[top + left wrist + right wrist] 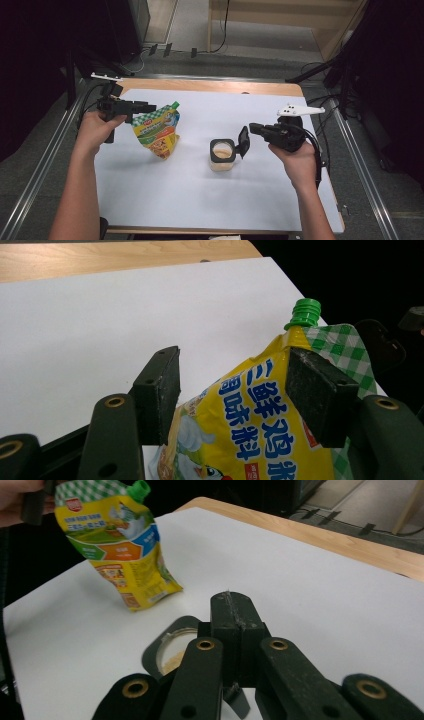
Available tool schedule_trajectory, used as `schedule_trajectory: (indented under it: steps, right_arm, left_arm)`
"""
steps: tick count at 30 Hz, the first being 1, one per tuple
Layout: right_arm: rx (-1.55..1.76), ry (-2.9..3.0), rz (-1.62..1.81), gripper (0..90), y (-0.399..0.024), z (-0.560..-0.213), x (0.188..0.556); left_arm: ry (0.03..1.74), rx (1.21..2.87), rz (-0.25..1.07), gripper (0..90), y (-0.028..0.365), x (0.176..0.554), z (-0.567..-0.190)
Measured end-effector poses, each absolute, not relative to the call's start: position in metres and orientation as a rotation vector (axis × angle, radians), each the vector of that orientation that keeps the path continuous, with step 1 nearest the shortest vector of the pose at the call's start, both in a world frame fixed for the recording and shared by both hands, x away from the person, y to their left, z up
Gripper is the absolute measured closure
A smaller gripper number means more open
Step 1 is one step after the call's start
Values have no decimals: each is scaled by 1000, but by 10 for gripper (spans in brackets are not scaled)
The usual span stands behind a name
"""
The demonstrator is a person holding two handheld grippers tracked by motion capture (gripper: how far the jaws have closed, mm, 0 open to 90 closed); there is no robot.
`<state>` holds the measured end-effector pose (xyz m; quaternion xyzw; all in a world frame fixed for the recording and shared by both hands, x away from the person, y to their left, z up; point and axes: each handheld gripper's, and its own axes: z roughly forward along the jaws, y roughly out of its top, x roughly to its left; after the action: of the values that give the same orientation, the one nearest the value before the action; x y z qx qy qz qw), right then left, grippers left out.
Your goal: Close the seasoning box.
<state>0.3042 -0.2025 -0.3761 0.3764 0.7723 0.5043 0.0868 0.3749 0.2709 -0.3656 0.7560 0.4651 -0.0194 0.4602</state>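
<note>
Two grippers busy: your left gripper (150,107) pinching pouch (159,131) top; right gripper (254,128) jaws pressed together near jar (222,155) lid (243,141). Loose pinch, pouch may slip, spill.

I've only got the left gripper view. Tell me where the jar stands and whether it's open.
Observer: The jar stands on the white sheet, to the right of the pouch in the high view and apart from it.
Operator: Now describe the lid.
Observer: The lid is flipped up on the jar's right side, so the mouth is open, with pale powder inside.
Operator: Report the right hand-held gripper.
Observer: The right hand-held gripper is shut, with its tips at the lid. I cannot tell whether it pinches the lid.
</note>
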Motion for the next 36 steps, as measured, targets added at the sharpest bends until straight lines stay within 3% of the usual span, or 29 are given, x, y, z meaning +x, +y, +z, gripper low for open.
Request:
schedule_trajectory:
  steps: [10, 36]
  right_arm:
    - [1182, 2336, 1466, 900, -198, -402, 314]
    - [1091, 2408, 1500, 900, -173, -399, 306]
  left_arm:
    - [1138, 1867, -54, 395, 270, 375, -366]
    - [1127, 1879, -64, 388, 267, 375, -367]
